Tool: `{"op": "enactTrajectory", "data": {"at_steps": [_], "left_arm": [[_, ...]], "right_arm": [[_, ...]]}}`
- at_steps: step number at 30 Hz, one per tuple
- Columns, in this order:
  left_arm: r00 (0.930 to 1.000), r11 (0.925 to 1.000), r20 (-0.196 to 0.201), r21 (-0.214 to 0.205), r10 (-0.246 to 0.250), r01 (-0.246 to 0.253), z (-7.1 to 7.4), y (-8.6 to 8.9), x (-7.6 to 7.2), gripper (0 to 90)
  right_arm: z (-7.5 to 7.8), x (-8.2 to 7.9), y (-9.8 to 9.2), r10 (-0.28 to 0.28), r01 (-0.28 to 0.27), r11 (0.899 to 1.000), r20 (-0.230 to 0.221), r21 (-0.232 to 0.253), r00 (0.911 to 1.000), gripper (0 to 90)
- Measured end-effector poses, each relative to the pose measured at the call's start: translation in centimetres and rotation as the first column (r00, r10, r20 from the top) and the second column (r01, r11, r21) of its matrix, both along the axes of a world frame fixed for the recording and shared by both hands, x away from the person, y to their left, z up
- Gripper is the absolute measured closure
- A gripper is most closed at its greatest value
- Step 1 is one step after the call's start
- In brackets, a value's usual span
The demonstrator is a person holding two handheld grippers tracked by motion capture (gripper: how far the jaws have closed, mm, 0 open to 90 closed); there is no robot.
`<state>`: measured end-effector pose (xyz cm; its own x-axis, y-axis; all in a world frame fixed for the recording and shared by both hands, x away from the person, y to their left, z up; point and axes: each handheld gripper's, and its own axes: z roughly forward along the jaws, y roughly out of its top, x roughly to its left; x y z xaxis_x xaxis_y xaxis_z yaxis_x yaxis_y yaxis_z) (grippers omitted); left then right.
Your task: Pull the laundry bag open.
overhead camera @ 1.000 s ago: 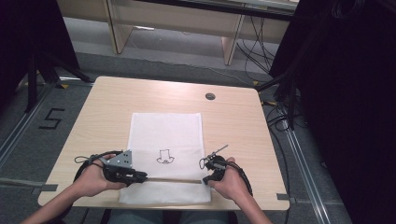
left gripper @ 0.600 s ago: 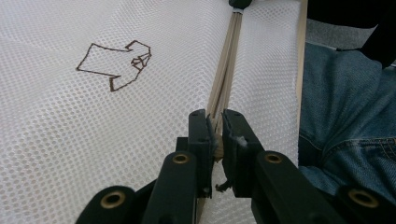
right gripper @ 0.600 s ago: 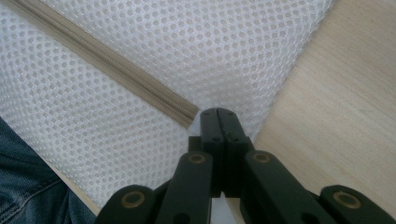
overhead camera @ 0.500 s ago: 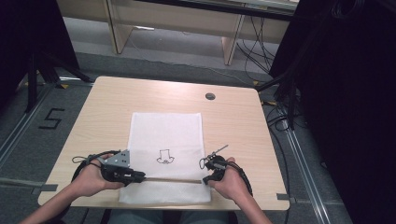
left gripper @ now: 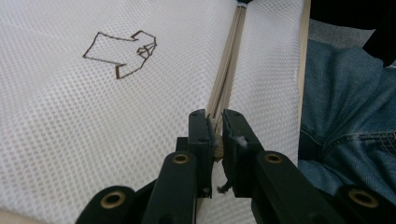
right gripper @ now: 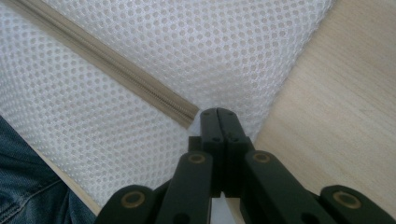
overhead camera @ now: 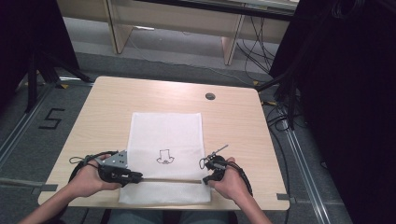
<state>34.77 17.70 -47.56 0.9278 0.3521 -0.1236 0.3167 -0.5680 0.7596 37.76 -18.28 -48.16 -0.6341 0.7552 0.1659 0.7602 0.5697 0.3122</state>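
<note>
— Left claw (left gripper: 215,135)?
— Nearly closed, pinching the near end of the beige zipper (left gripper: 229,70) of the white mesh laundry bag (left gripper: 93,130); probably the slider there, though hard to tell. From that claw, zipper running straight off toward twelve o'clock in the left gripper view.

— And from above?
— Left claw (overhead camera: 135,177) at the bag's nine o'clock edge, right claw (overhead camera: 206,179) at its three o'clock edge. Zipper (overhead camera: 170,180) stretched between them, long axis nine to three, close to the bag's six o'clock end.

— Right claw (right gripper: 218,116)?
— Fully closed, pinned on the mesh just past the zipper's far end (right gripper: 180,112). Bare worktop (right gripper: 336,116) off at three o'clock in that view.

— Bag itself?
— Flat on the worktop (overhead camera: 93,116), long side twelve to six, shirt drawing (overhead camera: 164,156) in the middle.

— Deciding relation?
— Likely a pull along the zipper line, from nine toward three. Left claw on the moving end, right claw as anchor. Any drift off that axis apt to bunch the mesh.
</note>
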Motion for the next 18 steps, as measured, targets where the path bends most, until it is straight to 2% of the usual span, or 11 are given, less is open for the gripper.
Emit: {"op": "enactTrajectory", "data": {"at_steps": [4,8,13,15,16,18], "left_arm": [[0.9999,0.9999,-0.004,-0.006,0.015,-0.015,-0.03,0.55,-0.05,82.1],[1.0,1.0,-0.003,0.002,0.006,-0.006,-0.03,0.56,-0.07,82.1],[1.0,0.9999,-0.002,-0.01,0.004,-0.004,0.0,0.58,-0.08,82.1],[0.9998,0.9998,0.017,0.017,-0.005,0.004,0.08,0.74,0.02,82.1],[0.9998,0.9998,-0.006,0.001,0.018,-0.018,0.0,0.77,-0.14,82.1],[0.9998,0.9998,-0.007,-0.001,0.018,-0.018,-0.04,1.09,-0.09,82.1]], "right_arm": [[0.09,-0.04,0.03,-0.005,0.005,1.0,-0.005,0.003,1.0,90.0],[0.1,-0.05,0.06,-0.006,0.006,1.0,-0.004,0.0,1.0,90.0],[0.0,-0.01,0.0,-0.001,0.001,1.0,0.001,0.001,1.0,90.0],[-0.02,0.01,-0.02,0.002,-0.002,1.0,0.003,0.003,1.0,90.0],[0.08,-0.05,0.0,-0.001,0.001,1.0,0.0,0.002,1.0,90.0],[0.08,-0.05,0.0,-0.001,0.001,1.0,0.0,0.002,1.0,90.0]]}}
